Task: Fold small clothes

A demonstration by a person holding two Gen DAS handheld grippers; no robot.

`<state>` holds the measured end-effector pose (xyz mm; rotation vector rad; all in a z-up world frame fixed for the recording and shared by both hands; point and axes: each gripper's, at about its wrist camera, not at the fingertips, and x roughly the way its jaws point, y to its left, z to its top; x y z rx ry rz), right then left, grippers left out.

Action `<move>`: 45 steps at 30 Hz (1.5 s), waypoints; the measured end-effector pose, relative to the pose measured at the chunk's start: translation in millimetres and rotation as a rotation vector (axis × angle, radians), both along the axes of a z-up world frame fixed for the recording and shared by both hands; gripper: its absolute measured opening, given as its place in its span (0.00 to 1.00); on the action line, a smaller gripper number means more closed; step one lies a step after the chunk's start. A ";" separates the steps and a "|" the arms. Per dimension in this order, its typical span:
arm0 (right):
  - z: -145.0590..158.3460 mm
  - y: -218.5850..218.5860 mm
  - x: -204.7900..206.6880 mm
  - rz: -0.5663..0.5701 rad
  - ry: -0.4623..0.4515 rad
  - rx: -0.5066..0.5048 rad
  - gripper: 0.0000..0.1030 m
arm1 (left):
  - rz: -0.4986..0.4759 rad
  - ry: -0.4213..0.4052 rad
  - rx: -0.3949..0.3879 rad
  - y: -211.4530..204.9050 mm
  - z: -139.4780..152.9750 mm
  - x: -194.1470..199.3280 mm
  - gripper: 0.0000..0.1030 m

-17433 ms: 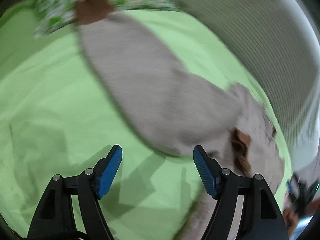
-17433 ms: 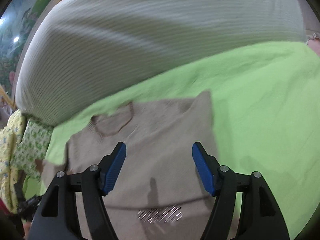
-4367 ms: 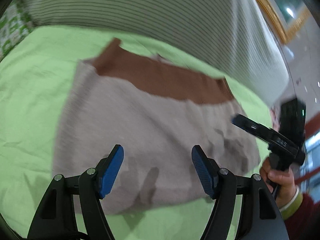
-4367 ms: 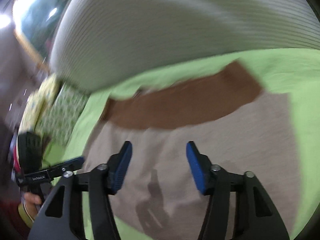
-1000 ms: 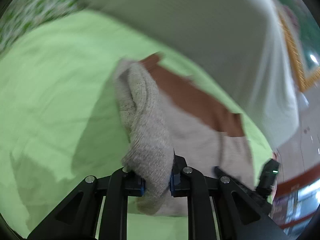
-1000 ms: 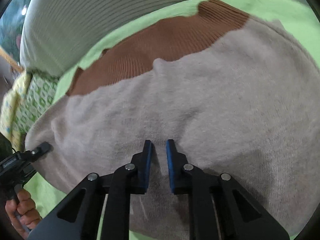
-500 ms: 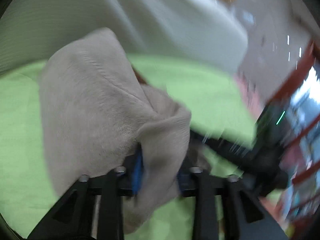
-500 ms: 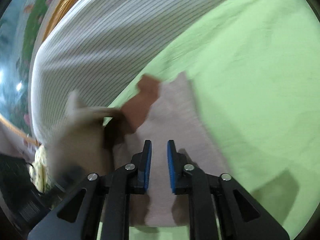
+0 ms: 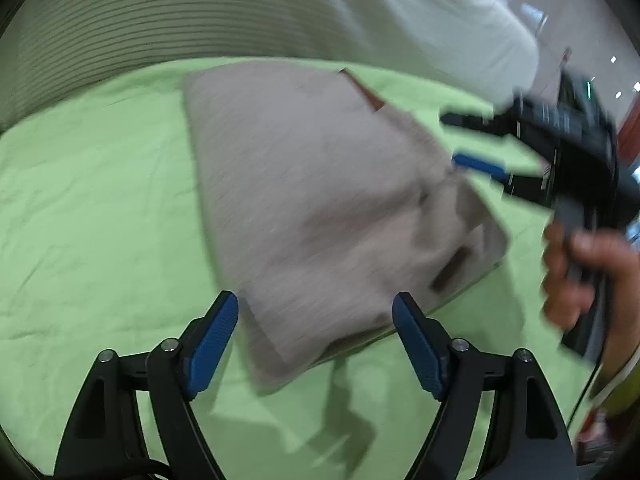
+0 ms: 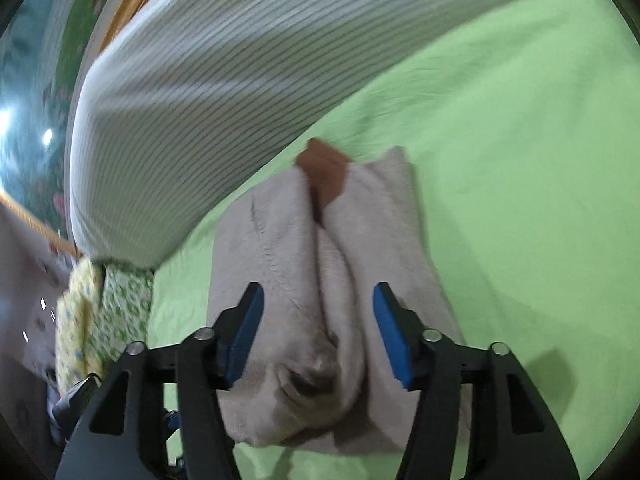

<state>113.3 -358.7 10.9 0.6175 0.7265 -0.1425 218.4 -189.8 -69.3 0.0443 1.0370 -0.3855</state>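
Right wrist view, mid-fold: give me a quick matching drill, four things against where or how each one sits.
Things:
1. folded beige knit sweater
2. brown ribbed hem
3. striped white pillow
4. green-and-yellow patterned clothes

Places or states:
A. at the left edge, beside the pillow's end
B. lies on the light green sheet, between the open jaws of the right gripper
C. pokes out at the sweater's far end
D. runs along the sheet's far side

Pairs: 1-B, 2-C, 3-D, 4-A
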 end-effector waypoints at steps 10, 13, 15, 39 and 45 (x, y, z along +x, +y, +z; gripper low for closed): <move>-25.8 4.8 73.7 0.120 0.218 -0.119 0.71 | 0.052 0.037 0.093 6.7 -45.5 -5.3 0.78; -32.4 10.3 78.7 0.150 0.234 -0.128 0.71 | 0.098 0.045 0.082 13.5 -48.4 5.6 0.74; -36.4 15.3 79.7 0.171 0.245 -0.128 0.53 | 0.109 0.046 0.065 17.1 -50.0 12.5 0.61; 7.0 -39.7 19.1 -0.038 0.102 -0.191 0.08 | -0.041 0.082 0.058 -20.8 -49.8 32.9 0.25; -3.7 -45.7 18.6 -0.033 0.156 -0.155 0.08 | -0.004 0.113 0.027 -1.2 -46.8 26.0 0.25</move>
